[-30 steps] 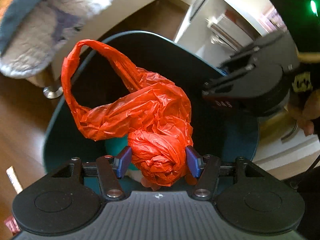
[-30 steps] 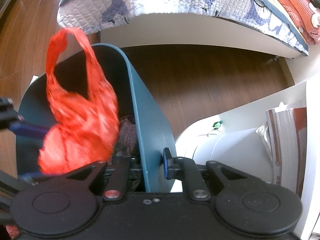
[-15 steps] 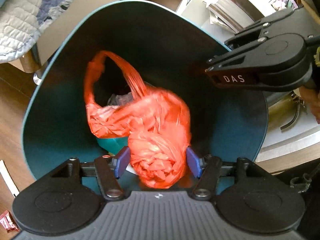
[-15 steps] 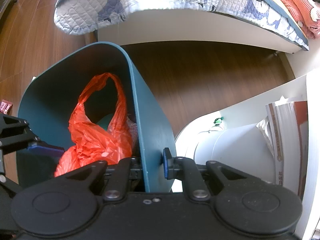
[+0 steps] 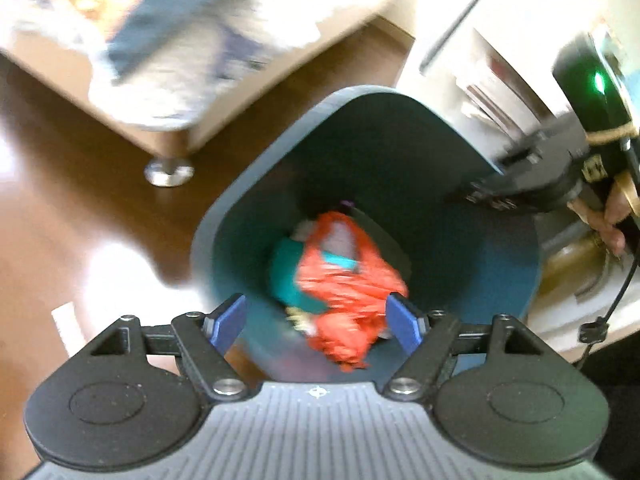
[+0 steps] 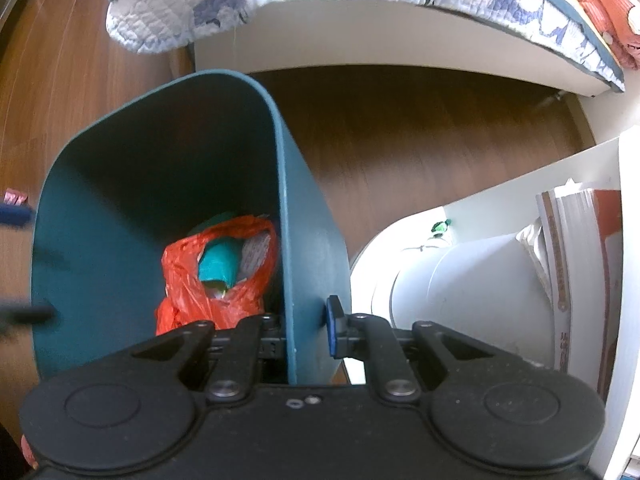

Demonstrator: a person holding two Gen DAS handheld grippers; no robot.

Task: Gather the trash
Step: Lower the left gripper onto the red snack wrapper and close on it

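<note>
Down in the teal bin, the orange plastic bag now lies loose, dropped from the left gripper, whose fingers have sprung wide, while the right gripper still clamps the bin's wall, so this piece looks collected.

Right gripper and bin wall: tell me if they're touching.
Touching. The right wrist view shows the right gripper shut on the bin wall, its blue pad pressed flat against the outside, no gap showing.
</note>
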